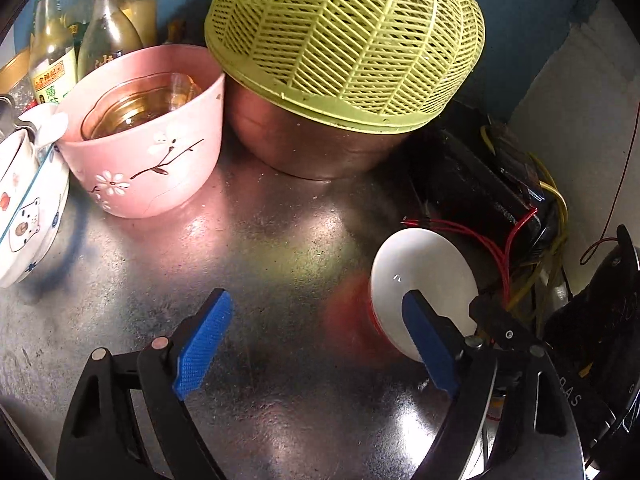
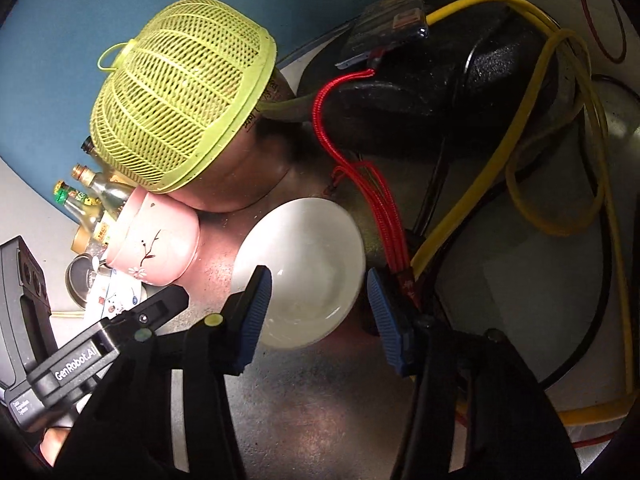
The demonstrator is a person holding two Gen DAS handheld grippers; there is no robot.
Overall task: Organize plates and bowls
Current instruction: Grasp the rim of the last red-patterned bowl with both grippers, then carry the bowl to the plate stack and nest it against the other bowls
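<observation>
Counter (image 1: 280, 248): shiny metal sheet, lying under everything and reflecting pink and green.
Colander (image 1: 344, 36): yellow-green plastic, sitting upside down over the metal bowl at 12 o'clock in the left wrist view, at 10 o'clock (image 2: 176, 96) in the right wrist view.
Metal bowl (image 1: 304, 148): coppery, standing under the colander and touching the pink bowl.
Black appliance (image 2: 432, 92): lying at 1 o'clock in the right wrist view, with yellow and red cables trailing over it.
Pink bowl (image 1: 148, 152): flower-patterned, standing at 10 o'clock in the left wrist view, holding a glass.
White bowl (image 2: 300, 272): sitting on the counter at centre in the right wrist view, at 4 o'clock (image 1: 424, 280) in the left wrist view.
Bear dish (image 1: 28, 220): leaning at 9 o'clock in the left wrist view.
Bottles (image 1: 80, 20): standing at 11 o'clock behind the pink bowl.
Right gripper (image 2: 316, 312): jaws spread wide, straddling the near rim of the white bowl, not clamping it.
Left gripper (image 1: 316, 344): jaws wide apart, hovering over bare counter, its right finger (image 1: 430, 344) overlapping the white bowl in view.
</observation>
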